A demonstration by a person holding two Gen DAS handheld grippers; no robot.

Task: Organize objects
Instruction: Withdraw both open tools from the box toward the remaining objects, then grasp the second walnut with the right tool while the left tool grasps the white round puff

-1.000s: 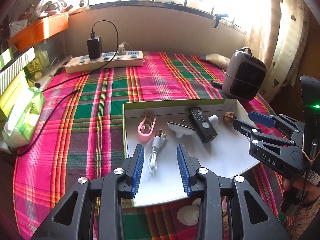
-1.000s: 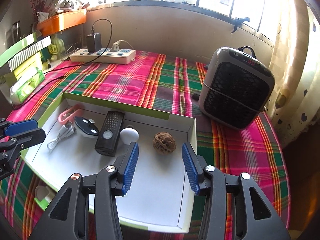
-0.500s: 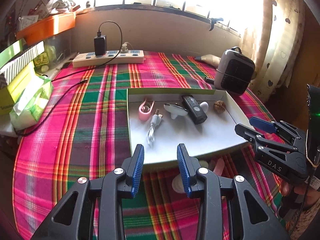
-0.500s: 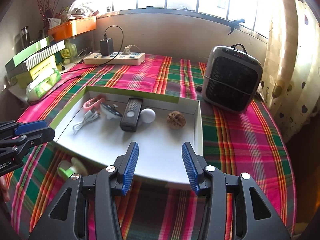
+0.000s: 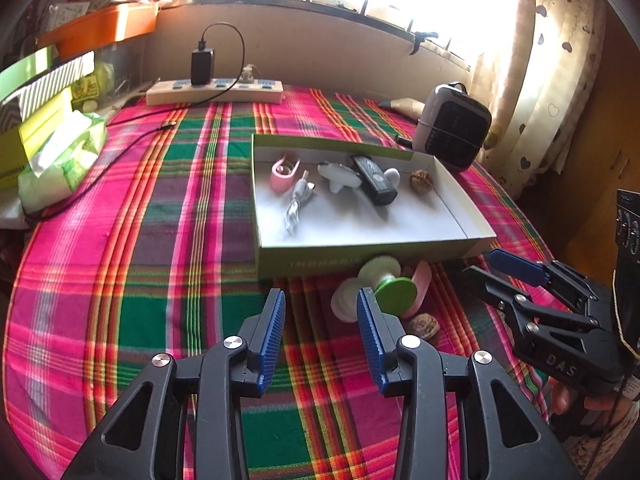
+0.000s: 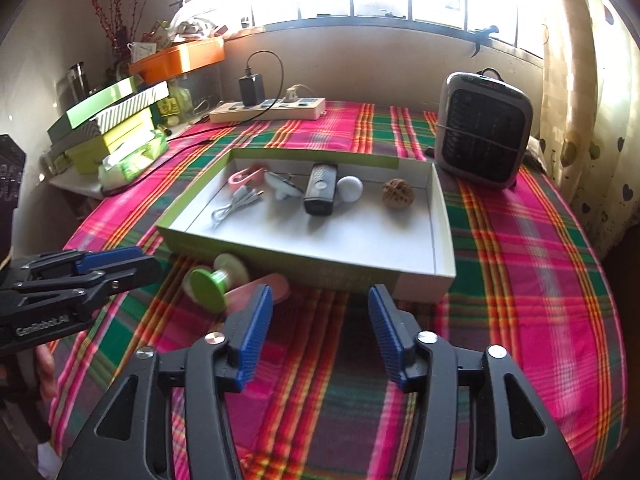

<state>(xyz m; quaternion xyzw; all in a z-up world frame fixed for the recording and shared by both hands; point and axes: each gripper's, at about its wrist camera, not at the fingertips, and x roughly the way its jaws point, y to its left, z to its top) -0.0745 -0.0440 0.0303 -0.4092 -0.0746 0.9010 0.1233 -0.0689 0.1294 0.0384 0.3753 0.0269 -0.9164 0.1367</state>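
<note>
A shallow white box with green sides sits on the plaid cloth. In it lie a pink clip, a white cable, a white gadget, a black remote, a white ball and a walnut. In front of the box lie a green and white spool, a pink piece and a second walnut. My left gripper and right gripper are open, empty, near the front edge.
A grey heater stands at the back right. A power strip with a black charger and its cable lies at the back. Stacked boxes and a tissue pack sit at the left. A curtain hangs at the right.
Both grippers have pulled back from over the box toward the table's front. The spool, pink piece and second walnut in front of the box have come into view.
</note>
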